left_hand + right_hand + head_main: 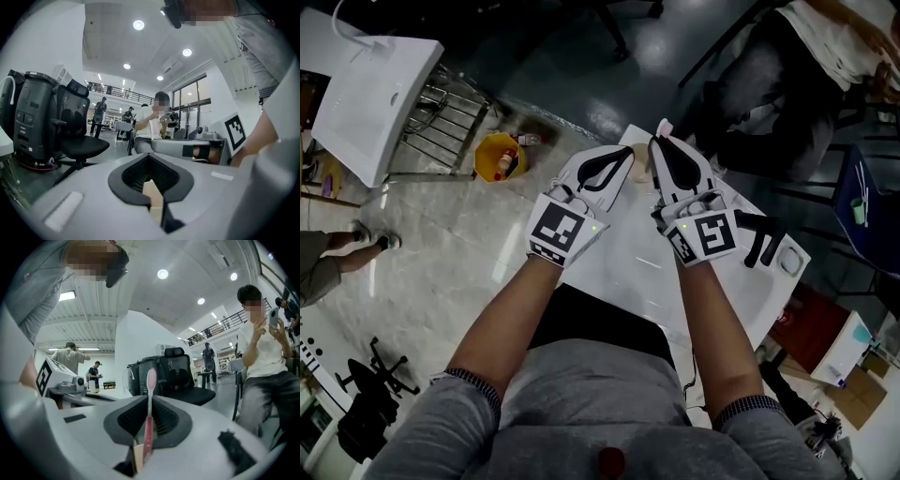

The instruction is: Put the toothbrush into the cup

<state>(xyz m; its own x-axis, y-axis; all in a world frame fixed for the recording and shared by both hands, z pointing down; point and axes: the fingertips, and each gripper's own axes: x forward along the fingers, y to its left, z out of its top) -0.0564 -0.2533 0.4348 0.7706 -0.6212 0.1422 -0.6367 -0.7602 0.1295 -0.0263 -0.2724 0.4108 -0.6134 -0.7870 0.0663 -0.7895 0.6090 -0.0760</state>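
Toothbrush (149, 411) position: clamped in the right hand-held gripper (149, 401), which is closed on the handle. The brush lies along the seam where the two jaws meet. Its reddish handle sits low at the base of the jaws, beside a beige tab. Its pale neck rises through the black padded opening, and the pink bristle head stands clear above the jaw tips. In the head view the pink head (664, 127) projects past the tip of the right hand-held gripper (661, 141), over the far edge of the white surface (628, 272).

Left hand-held gripper (149, 158): jaws together, leaving only the teardrop opening of the black pads. A beige tab shows at the base of the seam, and nothing else sits between the jaws. In the head view the left hand-held gripper (626, 157) is held just beside the right one, with both tips pointing toward the far edge. Each carries a cube with a black-and-white square marker.

A tan shape (642, 169) shows between the two tips at the far edge; what it is cannot be told. A black object (759, 239) lies near the right edge of the surface. A yellow bucket (500, 155) stands on the floor beyond the left side.

Background: a black office chair (77, 126) and a seated person (262, 352).
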